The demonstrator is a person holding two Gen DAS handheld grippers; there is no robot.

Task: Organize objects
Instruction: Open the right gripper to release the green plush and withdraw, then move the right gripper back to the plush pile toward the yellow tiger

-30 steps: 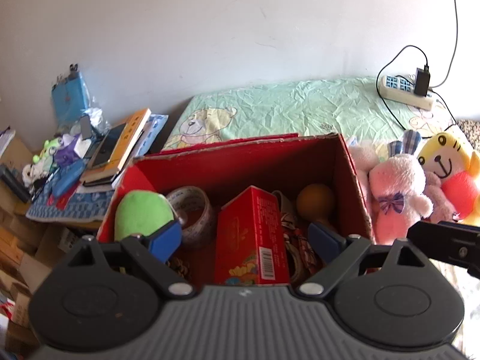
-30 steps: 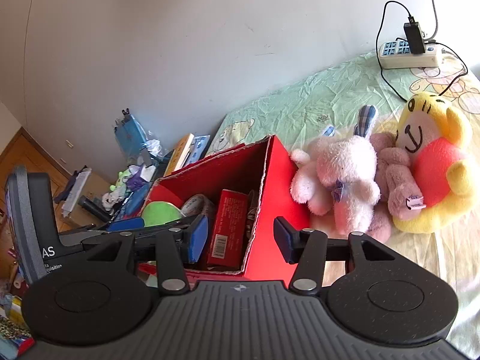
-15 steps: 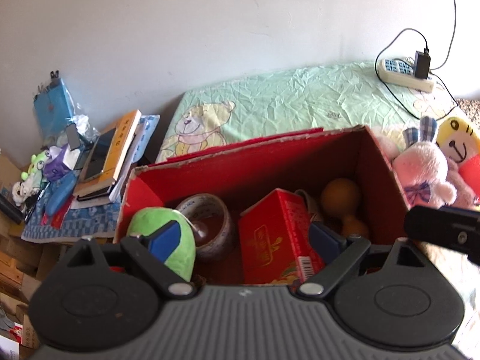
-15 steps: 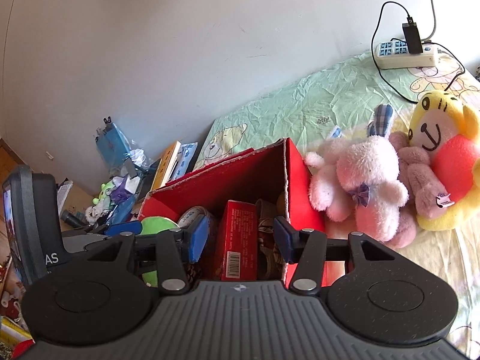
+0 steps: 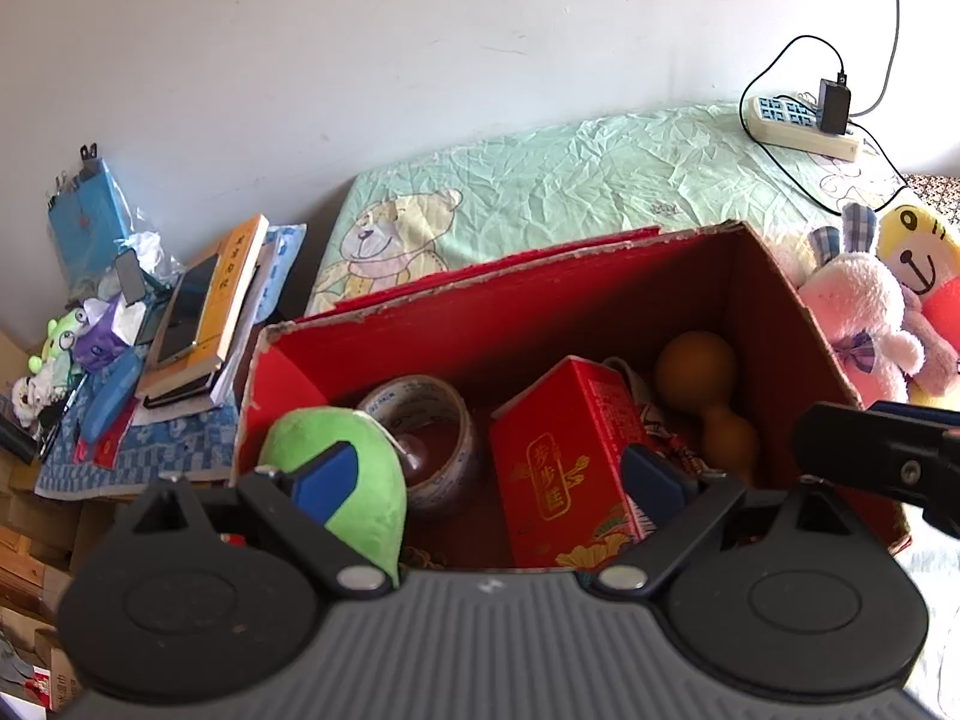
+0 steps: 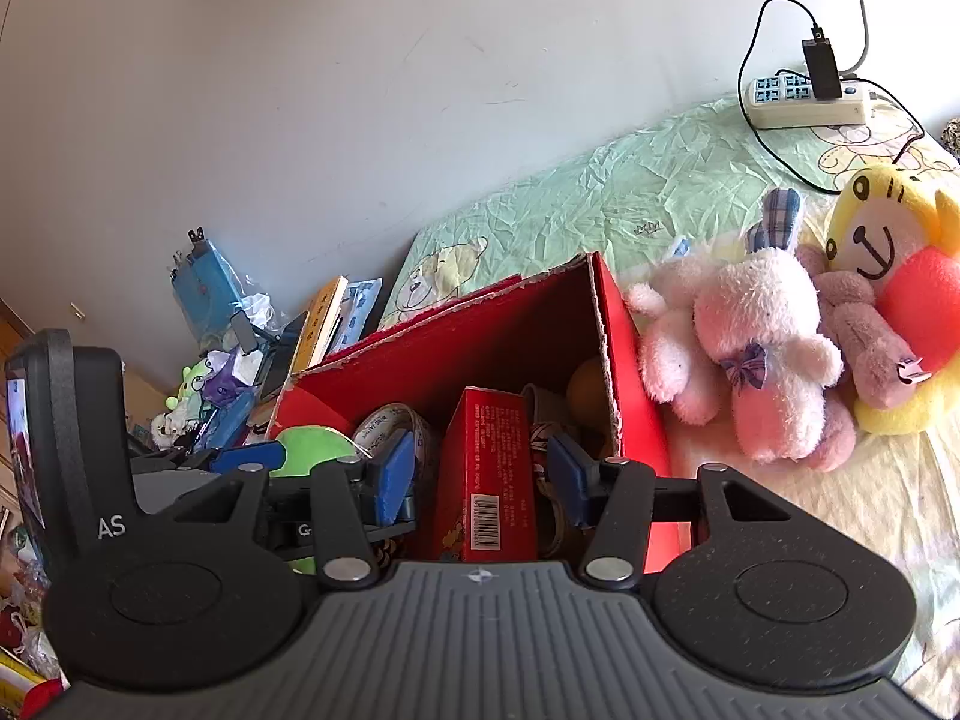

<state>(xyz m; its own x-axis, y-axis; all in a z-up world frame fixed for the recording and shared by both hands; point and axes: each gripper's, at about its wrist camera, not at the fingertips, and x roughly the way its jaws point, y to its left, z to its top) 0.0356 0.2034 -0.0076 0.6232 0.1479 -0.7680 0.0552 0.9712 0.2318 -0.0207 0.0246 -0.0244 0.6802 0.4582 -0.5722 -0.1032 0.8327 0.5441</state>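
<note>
Left wrist view: left gripper hangs over the red cardboard box at frame centre; its jaws have just been opening, nothing pinched between them. Below stand a red carton, green plush ball and tape roll.

Right wrist view: right gripper is released, jaws either side of the red carton without contact. Judgement: light, stiff carton; grasp across its narrow faces. Pink plush rabbit, centre right, is soft; take its body.
</note>
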